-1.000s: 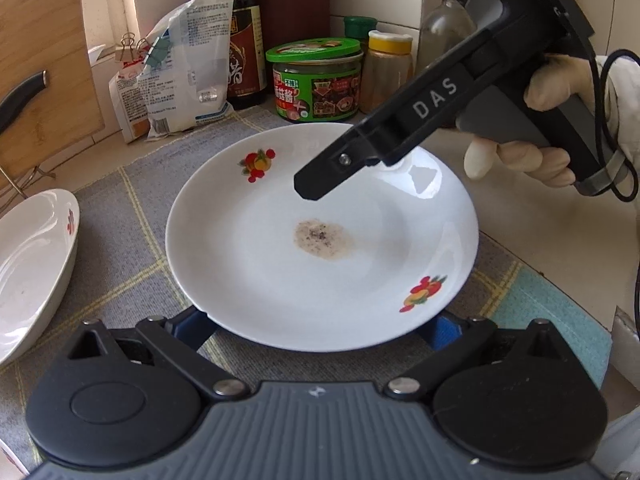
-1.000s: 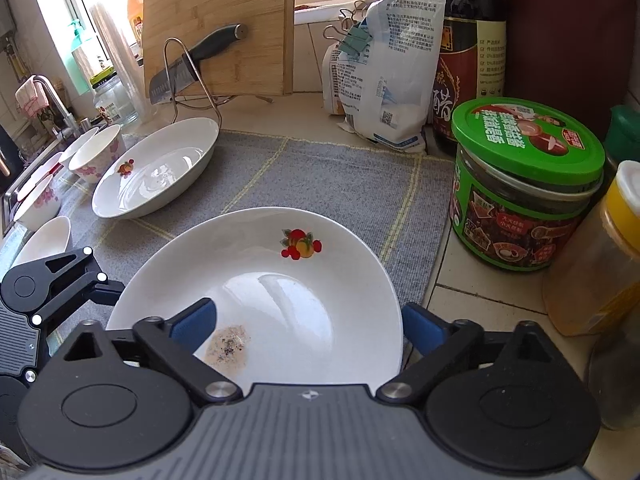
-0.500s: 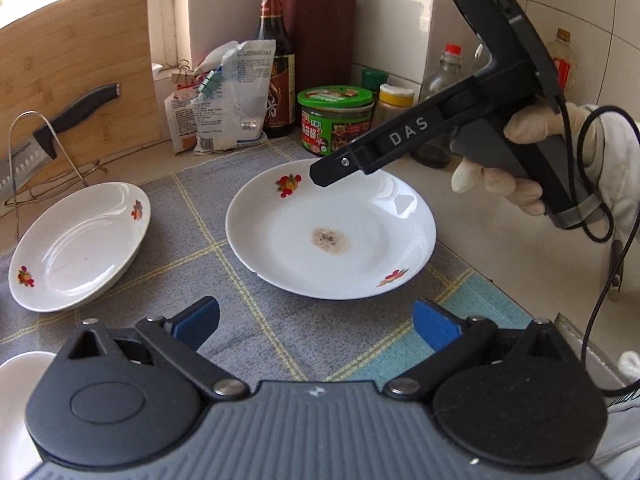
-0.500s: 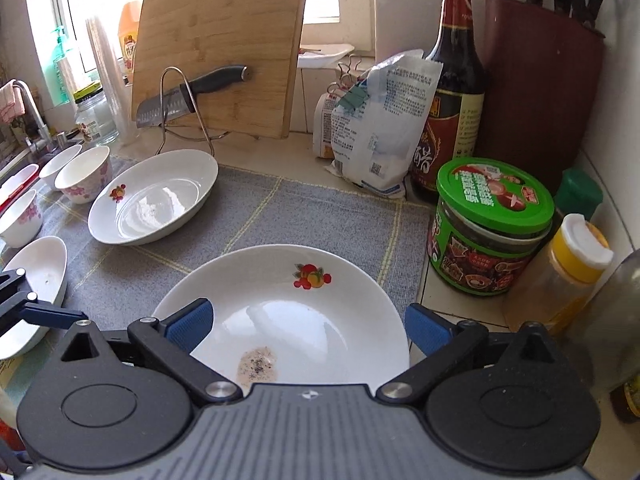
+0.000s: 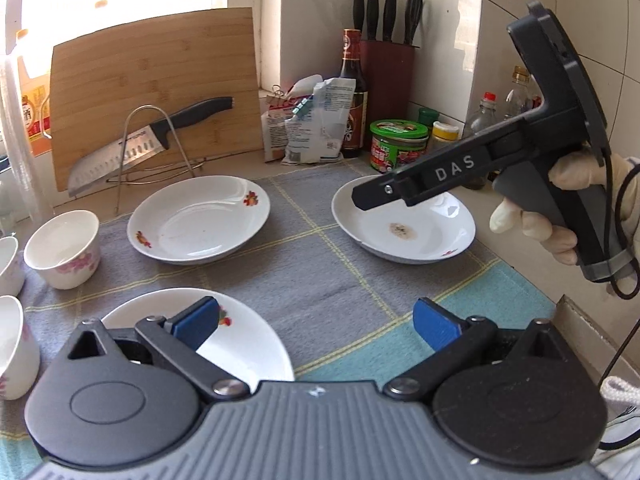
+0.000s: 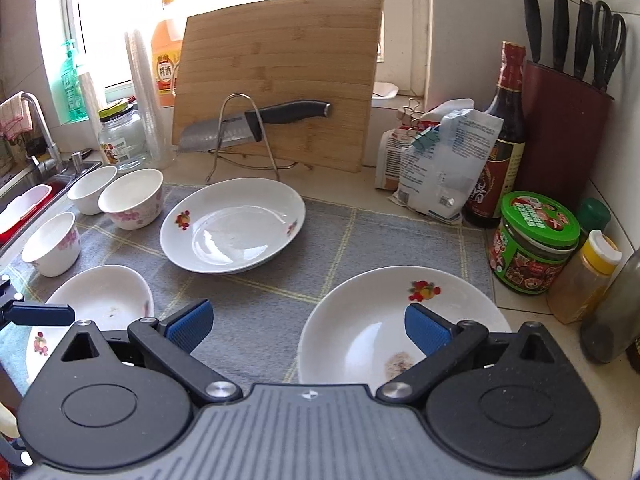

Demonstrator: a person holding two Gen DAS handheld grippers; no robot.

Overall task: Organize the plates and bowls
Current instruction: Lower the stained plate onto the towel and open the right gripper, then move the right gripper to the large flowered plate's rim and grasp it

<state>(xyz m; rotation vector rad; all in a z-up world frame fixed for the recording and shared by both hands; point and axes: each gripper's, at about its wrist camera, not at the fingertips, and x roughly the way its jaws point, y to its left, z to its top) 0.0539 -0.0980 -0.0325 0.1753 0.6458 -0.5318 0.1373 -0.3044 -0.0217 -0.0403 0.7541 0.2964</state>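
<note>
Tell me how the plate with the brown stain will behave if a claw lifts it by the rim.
The stained plate looks glazed, so probably stiff but slippery and breakable. Its sloped rim may tilt in a one-sided pinch.

both wrist views over one mat [image 5: 320, 264] — facing the backsplash

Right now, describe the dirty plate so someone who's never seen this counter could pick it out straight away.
Find the grey checked cloth on the counter; three white plates with fruit prints lie on it. Go to the plate at the cloth's right edge, nearest the green-lidded jar. It alone has a brownish speckled smear in its middle; the middle plate looks almost clean.
</note>
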